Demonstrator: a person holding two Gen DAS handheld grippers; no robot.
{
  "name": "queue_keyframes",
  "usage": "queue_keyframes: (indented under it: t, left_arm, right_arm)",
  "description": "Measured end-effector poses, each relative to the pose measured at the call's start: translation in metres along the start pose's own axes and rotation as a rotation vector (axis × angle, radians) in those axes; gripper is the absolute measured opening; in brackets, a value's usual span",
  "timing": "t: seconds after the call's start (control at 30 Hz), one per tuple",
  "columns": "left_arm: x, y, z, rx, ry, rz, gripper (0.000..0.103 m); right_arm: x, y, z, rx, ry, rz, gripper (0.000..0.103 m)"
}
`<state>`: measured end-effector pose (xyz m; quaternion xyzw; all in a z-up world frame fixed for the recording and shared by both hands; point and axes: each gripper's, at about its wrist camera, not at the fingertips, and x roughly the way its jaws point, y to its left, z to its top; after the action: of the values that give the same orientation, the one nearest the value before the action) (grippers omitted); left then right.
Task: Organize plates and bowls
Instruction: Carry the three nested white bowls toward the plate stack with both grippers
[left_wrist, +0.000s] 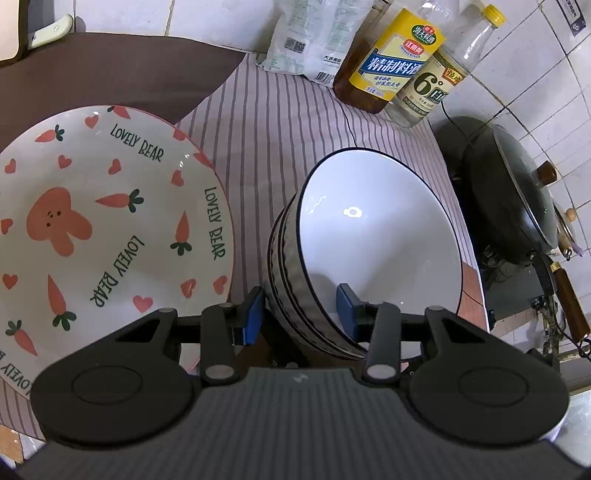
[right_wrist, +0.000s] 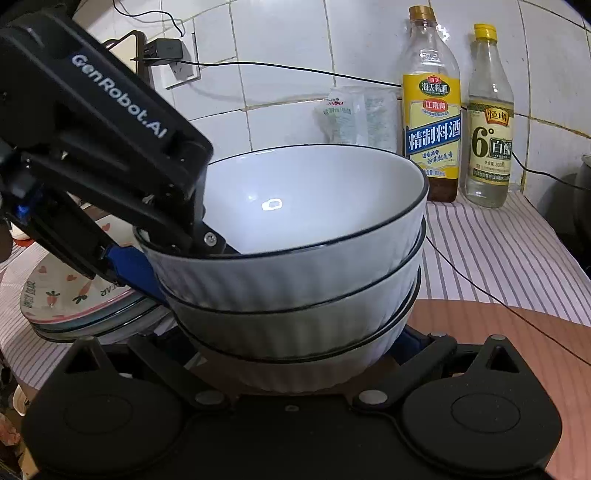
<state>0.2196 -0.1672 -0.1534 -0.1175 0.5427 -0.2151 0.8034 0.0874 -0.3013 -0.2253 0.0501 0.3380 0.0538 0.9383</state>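
Bowls: 3 nested white bowls (right_wrist: 295, 266) on striped cloth (left_wrist: 280, 122).
Left gripper (left_wrist: 301, 308): spread, straddling top rim.
Right gripper (right_wrist: 291, 350): fingers around the lowest bowl; grip unclear.
Plate (left_wrist: 107, 229): beside bowls.

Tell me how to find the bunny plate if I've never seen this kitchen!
Look at the striped cloth on the counter, below the tall bottles by the tiled wall. Left of the stack of white bowls lies the bunny plate. It alone has a pink bunny, carrots, hearts and the words LOVELY BEAR; the bowls are plain white with dark rims.
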Motion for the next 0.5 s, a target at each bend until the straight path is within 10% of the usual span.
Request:
queue_keyframes:
  t: [0.5]
  left_arm:
    - [-0.0040,-0.0099,-0.0086,0.080,-0.031,0.022,0.040]
  right_arm:
    - [-0.0079,0.0060,-0.0049,0.030,-0.020,-0.033,0.102]
